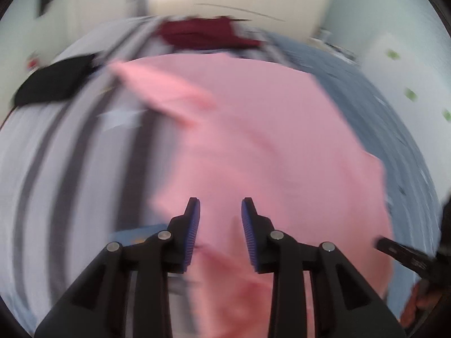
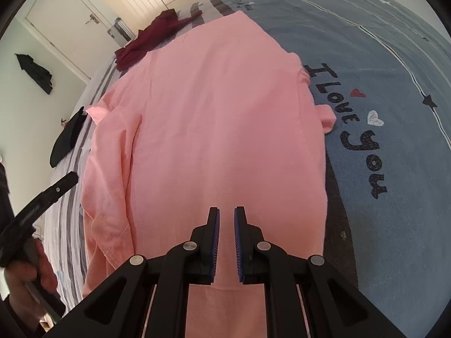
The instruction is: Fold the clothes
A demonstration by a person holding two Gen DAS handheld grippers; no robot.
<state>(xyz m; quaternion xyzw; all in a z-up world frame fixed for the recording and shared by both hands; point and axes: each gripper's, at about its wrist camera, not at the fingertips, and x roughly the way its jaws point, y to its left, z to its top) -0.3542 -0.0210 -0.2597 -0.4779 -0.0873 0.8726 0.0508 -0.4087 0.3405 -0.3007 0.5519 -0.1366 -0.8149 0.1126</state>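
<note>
A pink shirt lies spread flat on the bed, its left sleeve folded in along the side. My right gripper hovers over the shirt's near end, its blue pads a narrow gap apart, with no cloth visibly pinched. The left wrist view is blurred. There my left gripper is open above the pink shirt near its left edge, nothing between the pads. One black finger of the left gripper and the hand holding it show at the left of the right wrist view.
The bed has a blue cover printed "I Love You" on the right and a grey striped sheet on the left. A maroon garment lies beyond the shirt, a black garment at the left edge. A white door stands behind.
</note>
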